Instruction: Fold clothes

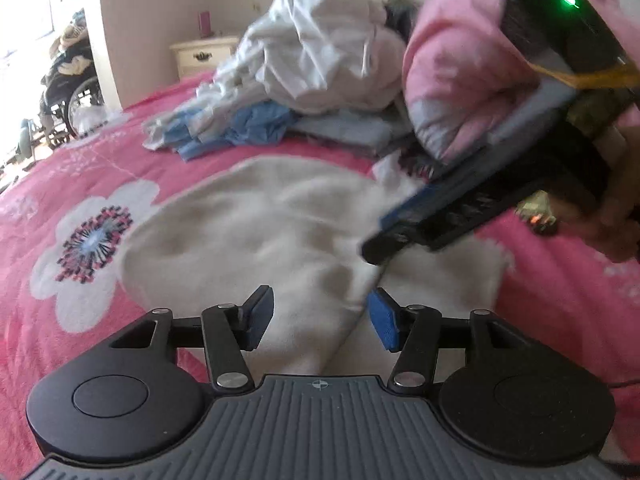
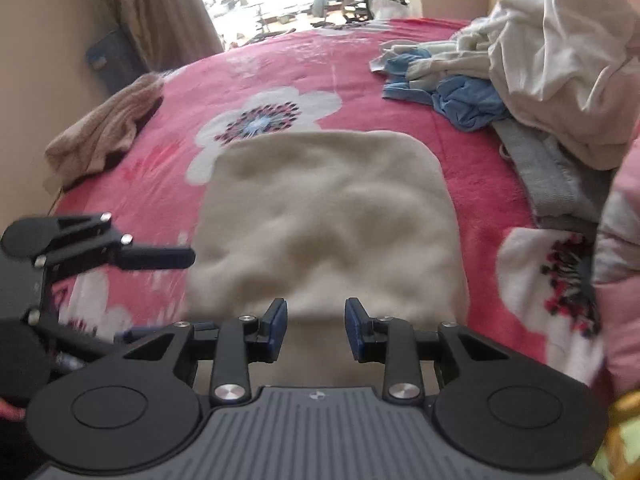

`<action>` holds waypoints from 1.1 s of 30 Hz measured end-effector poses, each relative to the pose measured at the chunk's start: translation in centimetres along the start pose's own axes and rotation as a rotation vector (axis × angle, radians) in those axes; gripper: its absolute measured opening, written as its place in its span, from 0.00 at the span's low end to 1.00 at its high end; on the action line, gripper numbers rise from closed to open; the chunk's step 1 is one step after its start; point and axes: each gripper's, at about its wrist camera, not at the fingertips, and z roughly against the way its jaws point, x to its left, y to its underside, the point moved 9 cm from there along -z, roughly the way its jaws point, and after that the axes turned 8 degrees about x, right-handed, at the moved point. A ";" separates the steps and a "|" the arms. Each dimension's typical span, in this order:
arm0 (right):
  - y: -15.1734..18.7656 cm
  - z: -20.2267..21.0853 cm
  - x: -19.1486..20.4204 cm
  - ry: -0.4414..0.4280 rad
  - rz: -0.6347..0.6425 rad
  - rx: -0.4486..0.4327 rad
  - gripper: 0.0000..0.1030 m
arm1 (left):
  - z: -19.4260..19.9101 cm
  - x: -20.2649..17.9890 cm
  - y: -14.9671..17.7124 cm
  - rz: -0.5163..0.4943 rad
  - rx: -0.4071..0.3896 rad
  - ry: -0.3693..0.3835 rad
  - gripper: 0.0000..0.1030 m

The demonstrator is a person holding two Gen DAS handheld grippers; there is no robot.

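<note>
A cream garment [image 1: 240,220] [image 2: 328,208] lies spread as a rounded rectangle on the pink flowered bedspread [image 1: 132,152] [image 2: 288,60]. My left gripper [image 1: 322,320] hovers over its near part, open, with a raised fold of the cloth running between the blue pads without being pinched. My right gripper [image 2: 316,326] stands open over the garment's near edge, cream cloth showing in the gap. In the left wrist view the right gripper [image 1: 376,240] reaches in from the right, held by a person's arm in a pink sleeve [image 1: 460,72]. One left finger [image 2: 160,258] shows at the left of the right wrist view.
A heap of white clothes [image 1: 320,48] [image 2: 560,60] with blue pieces [image 1: 256,124] [image 2: 468,100] and a grey garment [image 2: 536,168] sits at the far side of the bed. A brown towel [image 2: 104,132] lies at the bed's left edge. A nightstand [image 1: 204,54] and wheelchair [image 1: 68,92] stand beyond.
</note>
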 end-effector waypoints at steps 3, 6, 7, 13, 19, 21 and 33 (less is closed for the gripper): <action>2.2 -2.2 0.2 0.013 0.010 0.050 0.36 | -0.4 -2.0 1.4 -0.015 0.042 0.053 0.52; 2.6 -3.0 -0.5 0.001 -0.050 0.053 0.40 | -2.1 -3.6 2.8 -0.102 0.043 -0.001 0.57; 2.6 -2.3 -0.6 -0.005 -0.061 0.050 0.39 | -2.4 -3.8 2.7 -0.122 0.037 -0.021 0.57; 4.4 -0.6 1.1 -0.026 0.009 0.087 0.39 | 0.3 -3.1 1.9 -0.003 0.055 0.028 0.54; 4.8 -1.9 0.8 0.029 -0.020 0.115 0.39 | -1.0 -4.2 3.6 -0.038 0.071 -0.007 0.54; 4.6 -0.5 0.9 0.089 0.023 0.101 0.40 | -0.1 -3.8 3.4 0.006 0.076 0.009 0.54; 3.5 0.6 -1.6 0.335 0.085 0.076 0.43 | 0.2 0.8 3.7 0.314 0.185 -0.035 0.57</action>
